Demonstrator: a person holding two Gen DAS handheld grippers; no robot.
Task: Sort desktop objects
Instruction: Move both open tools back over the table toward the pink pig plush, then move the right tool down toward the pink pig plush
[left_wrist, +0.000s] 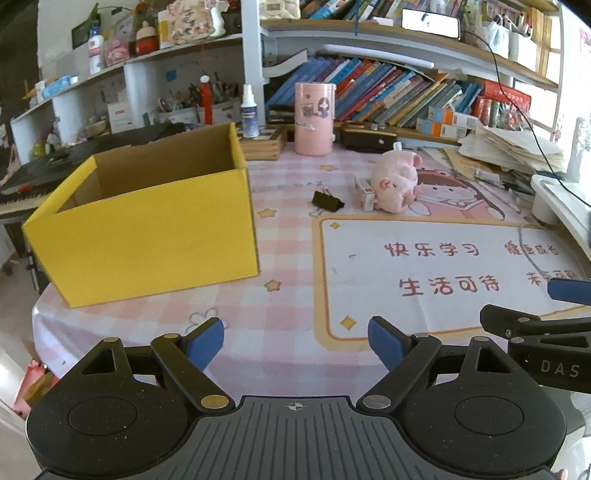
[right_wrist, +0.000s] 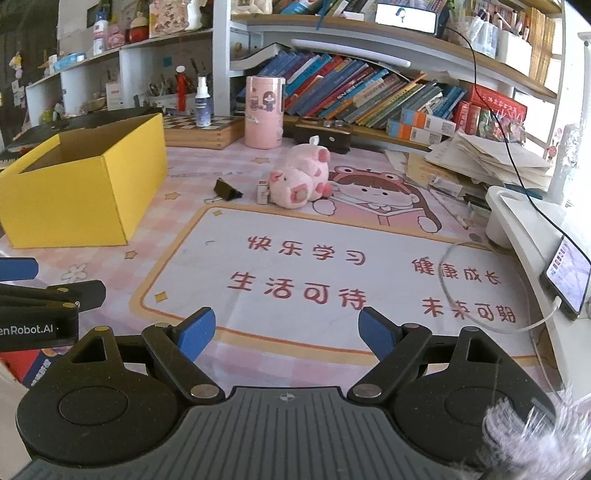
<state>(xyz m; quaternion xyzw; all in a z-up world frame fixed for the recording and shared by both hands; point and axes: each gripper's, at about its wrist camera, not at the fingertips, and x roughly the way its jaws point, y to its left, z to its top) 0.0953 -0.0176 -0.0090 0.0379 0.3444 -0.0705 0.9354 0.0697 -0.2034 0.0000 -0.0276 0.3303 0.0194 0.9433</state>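
An open yellow cardboard box (left_wrist: 147, 229) (right_wrist: 77, 184) stands on the left of the desk. To its right lie a black binder clip (left_wrist: 327, 202) (right_wrist: 226, 189), a pink plush pig (left_wrist: 397, 181) (right_wrist: 301, 176) and a small white-and-red box (left_wrist: 364, 190) (right_wrist: 262, 192) tucked against the pig. My left gripper (left_wrist: 295, 341) hovers open over the pink checked mat near the front edge, nothing between its blue pads. My right gripper (right_wrist: 286, 330) is open over the white panel of the mat, empty too. Each gripper shows at the other view's edge.
A pink cylinder tin (left_wrist: 314, 118) (right_wrist: 264, 112), a spray bottle (left_wrist: 248, 110), a wooden chessboard case (right_wrist: 199, 131) and leaning books (right_wrist: 362, 96) line the back. Loose papers (right_wrist: 487, 158), a white stand (right_wrist: 517, 214), a phone (right_wrist: 567, 278) and a cable crowd the right side.
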